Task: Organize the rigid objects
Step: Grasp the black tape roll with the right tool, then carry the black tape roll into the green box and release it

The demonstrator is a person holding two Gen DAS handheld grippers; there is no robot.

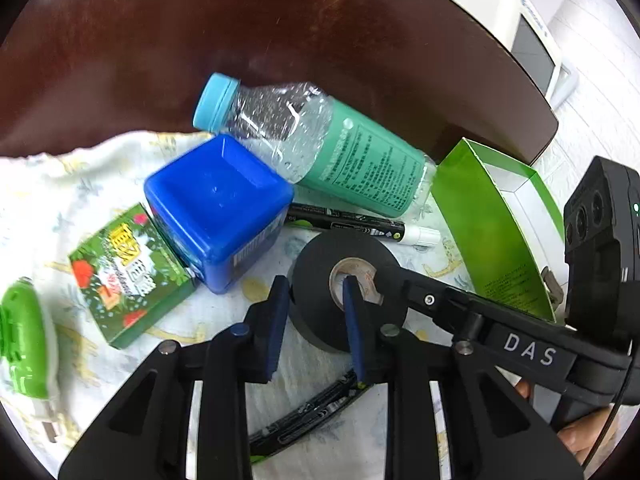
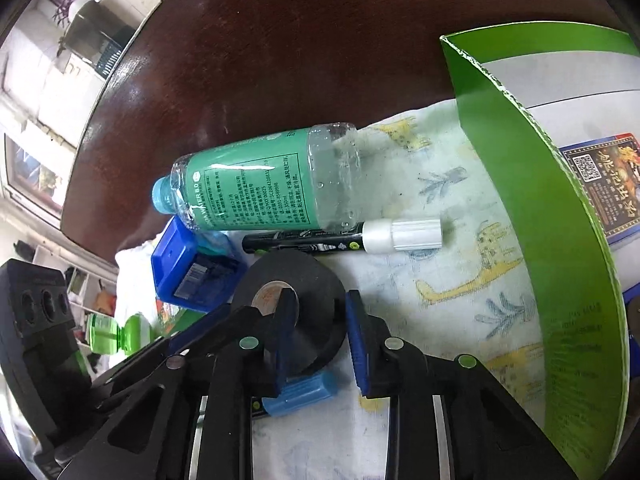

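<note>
glossy wooden table (image 2: 248,60), printed cloth (image 2: 440,280), matt black tape roll (image 1: 340,256).

"DAS" is read on the right tool (image 1: 362,280). "WATER 8.0" is printed on the bottle's green label (image 2: 248,184).

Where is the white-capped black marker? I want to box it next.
In both wrist views the marker lies on the patterned cloth, between the lying bottle and the black tape roll, cap toward the green box.

Dark wooden table (image 2: 280,40), bright windows (image 2: 28,168), white appliance (image 1: 528,28)
</note>
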